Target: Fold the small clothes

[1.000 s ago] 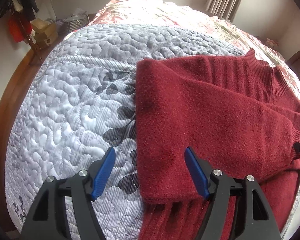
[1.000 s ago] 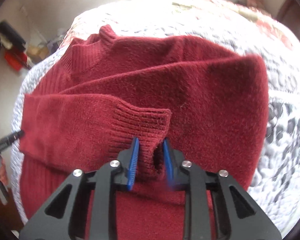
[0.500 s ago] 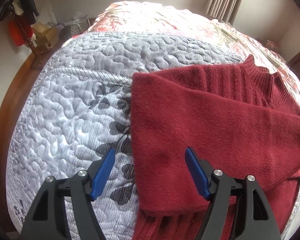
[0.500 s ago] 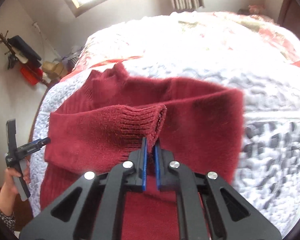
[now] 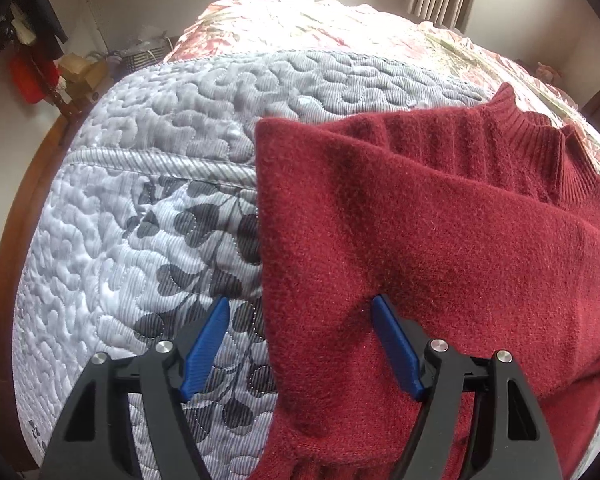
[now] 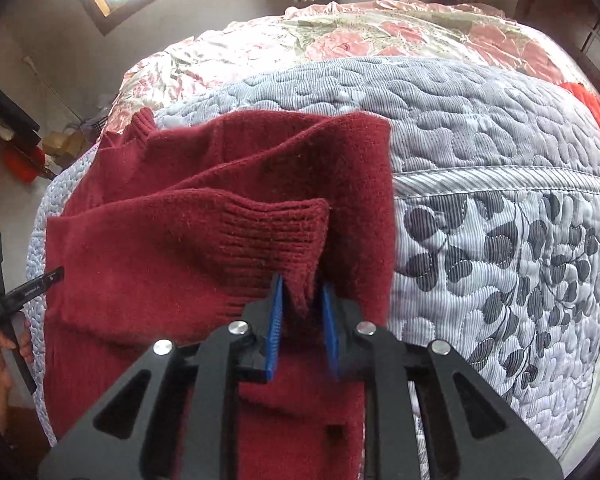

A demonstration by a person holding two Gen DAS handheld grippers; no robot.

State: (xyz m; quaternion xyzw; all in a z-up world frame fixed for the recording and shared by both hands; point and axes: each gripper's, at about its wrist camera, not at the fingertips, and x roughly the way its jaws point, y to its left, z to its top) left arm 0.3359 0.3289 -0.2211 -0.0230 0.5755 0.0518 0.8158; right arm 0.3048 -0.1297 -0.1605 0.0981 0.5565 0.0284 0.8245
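right wrist view: right gripper (image 6: 300,308) pinches the cuff (image 6: 276,232) between near-shut jaws; left gripper (image 5: 300,344) gapes wide astride the sweater (image 5: 420,220) edge. draw the sleeve flat across, no bunching.

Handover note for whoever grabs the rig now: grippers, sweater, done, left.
Left gripper: open, fingers straddling the sweater's left folded edge, gripping nothing.
Right gripper: the ribbed sleeve cuff hangs between its pads with gaps either side; firm grip not confirmed.
Sweater lies on the grey quilt, collar at the far end.
Done: both sides look folded inward, one sleeve laid across the body.
Left: likely set the cuff down flat, release, then fold the hem up toward the collar.
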